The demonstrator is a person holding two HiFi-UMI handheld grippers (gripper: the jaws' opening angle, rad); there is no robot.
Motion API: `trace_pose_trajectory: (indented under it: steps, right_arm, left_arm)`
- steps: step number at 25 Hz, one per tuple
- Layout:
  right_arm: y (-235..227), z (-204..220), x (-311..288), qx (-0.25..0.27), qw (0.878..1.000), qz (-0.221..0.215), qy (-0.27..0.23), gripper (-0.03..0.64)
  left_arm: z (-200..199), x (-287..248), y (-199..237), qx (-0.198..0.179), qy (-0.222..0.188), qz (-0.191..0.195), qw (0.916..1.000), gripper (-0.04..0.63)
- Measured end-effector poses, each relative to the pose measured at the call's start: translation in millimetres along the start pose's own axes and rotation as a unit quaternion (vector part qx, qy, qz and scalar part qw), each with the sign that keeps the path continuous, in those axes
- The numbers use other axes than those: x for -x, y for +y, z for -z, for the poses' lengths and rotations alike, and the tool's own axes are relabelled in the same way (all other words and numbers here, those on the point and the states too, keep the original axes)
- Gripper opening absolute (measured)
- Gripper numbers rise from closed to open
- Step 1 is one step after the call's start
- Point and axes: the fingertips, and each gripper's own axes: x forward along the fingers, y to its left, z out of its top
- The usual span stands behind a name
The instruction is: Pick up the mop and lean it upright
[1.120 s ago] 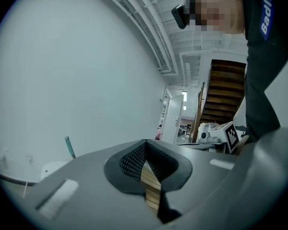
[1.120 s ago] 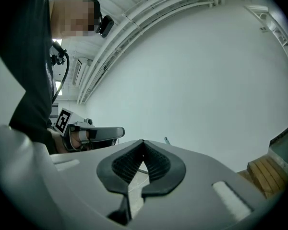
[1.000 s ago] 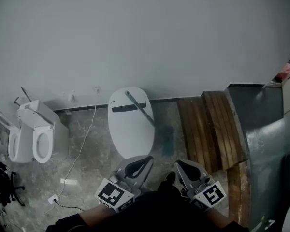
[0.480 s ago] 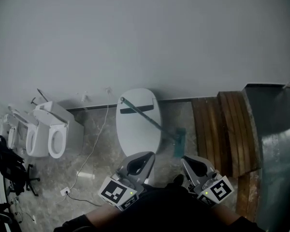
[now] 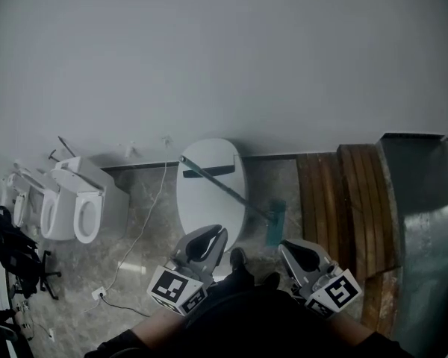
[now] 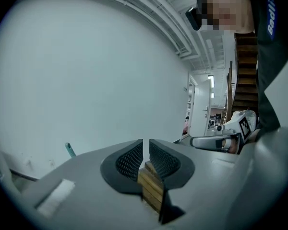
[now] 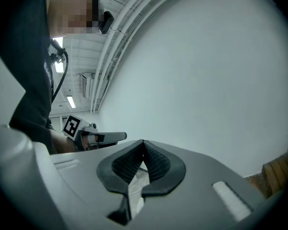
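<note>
Teal-headed, long-handled mop lies well ahead of both jaws; probably light, stiff, slick: grip mid-handle. Left gripper jaws have just been opening slightly, empty; right gripper jaws closed, empty

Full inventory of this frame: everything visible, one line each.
mop: one, teal head on the floor, handle slanting over the oval fixture
oval fixture: one, white, centre by the wall
toilets: at least two, white, left
planks: stack, brown wood, right
cable: one, white, on the floor
left gripper: grey, jaws just opening, narrow gap, nothing between
right gripper: grey, tips together, empty
</note>
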Motion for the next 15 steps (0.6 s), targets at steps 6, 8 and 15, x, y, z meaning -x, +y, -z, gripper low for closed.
trace_pose_trajectory:
  steps: [6,8,15]
  right_arm:
    - [-22.3,-12.1,-4.1,0.017,0.999,0.028,0.012,0.005]
    - [-28.3,-14.7,-9.0,0.022,0.999,0.039,0.014,0.005]
    - [-48.4,-20.0,-32.0,0.022,0.996,0.080,0.033,0.005]
  left_arm:
    - [27.7,-25.8,40.3,0.001,0.006,-0.013,0.9999,0.093]
    - [37.1,-35.9,58.4,0.004,0.013,-0.021,0.9997,0.106]
    - [71.2,-61.9,120.5,0.021,0.043,-0.037,0.9982,0.126]
